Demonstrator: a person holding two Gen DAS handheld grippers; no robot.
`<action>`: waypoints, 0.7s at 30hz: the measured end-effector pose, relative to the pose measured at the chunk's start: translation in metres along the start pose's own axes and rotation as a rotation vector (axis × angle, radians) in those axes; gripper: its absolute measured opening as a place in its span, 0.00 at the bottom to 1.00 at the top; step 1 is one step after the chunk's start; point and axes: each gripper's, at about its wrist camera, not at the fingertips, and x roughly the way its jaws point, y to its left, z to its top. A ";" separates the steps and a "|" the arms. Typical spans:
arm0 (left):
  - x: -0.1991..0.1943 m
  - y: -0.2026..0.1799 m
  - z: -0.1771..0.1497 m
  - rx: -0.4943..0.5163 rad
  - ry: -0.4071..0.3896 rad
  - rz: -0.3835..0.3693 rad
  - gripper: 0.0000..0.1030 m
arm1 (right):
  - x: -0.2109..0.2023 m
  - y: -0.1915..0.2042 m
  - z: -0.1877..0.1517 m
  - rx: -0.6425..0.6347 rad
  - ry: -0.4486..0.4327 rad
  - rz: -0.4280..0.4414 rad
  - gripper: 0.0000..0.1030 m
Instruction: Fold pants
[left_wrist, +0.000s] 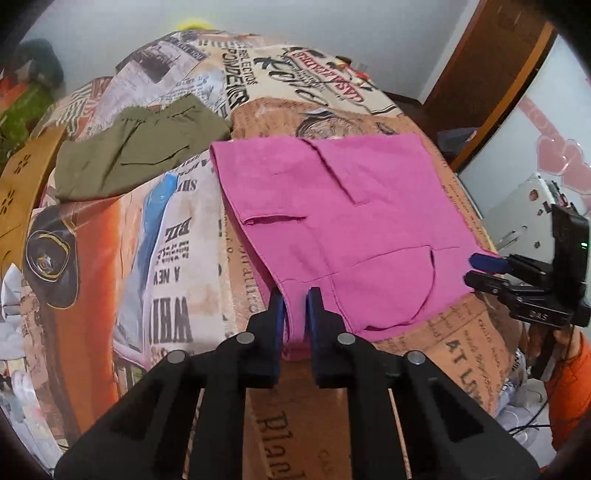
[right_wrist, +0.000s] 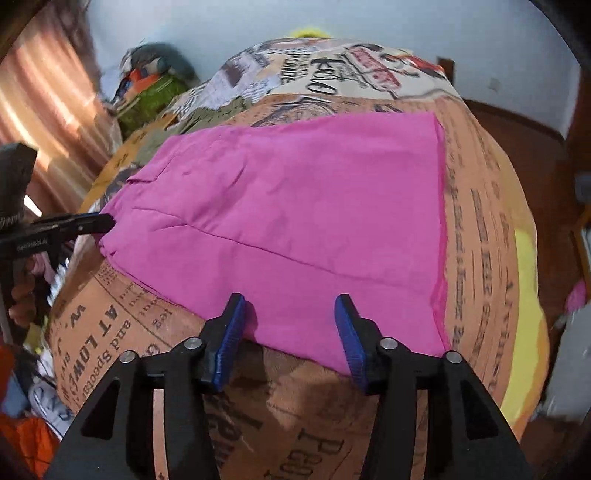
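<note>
Along the near edge of the pink pants (left_wrist: 332, 206): left claw (left_wrist: 295, 306) pinching a fold, right claw (right_wrist: 290, 321) open, unclamped (uneven pull would skew the fold).

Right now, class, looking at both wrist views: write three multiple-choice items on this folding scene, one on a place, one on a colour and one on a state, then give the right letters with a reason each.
1. Where do the olive-green pants lie relative to the pink pants in the left wrist view?
A. to their left
B. on top of them
C. under them

2. What colour are the pads of the right gripper?
A. red
B. blue
C. white

3. How is the left gripper set?
A. wide open over bare cloth
B. pinched on the pink pants' near edge
C. holding the green pants

Answers: 1 A, they lie apart on the printed bedspread; 2 B, blue pads show; 3 B, pink fabric is bunched between its pads.
</note>
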 end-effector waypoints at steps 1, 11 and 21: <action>-0.002 -0.002 -0.001 0.005 -0.001 -0.002 0.11 | -0.001 -0.003 -0.001 0.009 -0.002 -0.001 0.46; -0.004 0.003 -0.018 -0.023 0.005 0.025 0.20 | -0.004 -0.009 -0.019 0.040 -0.032 -0.018 0.48; -0.025 -0.007 -0.034 -0.060 -0.003 -0.070 0.74 | -0.034 0.011 -0.013 -0.017 -0.128 -0.055 0.48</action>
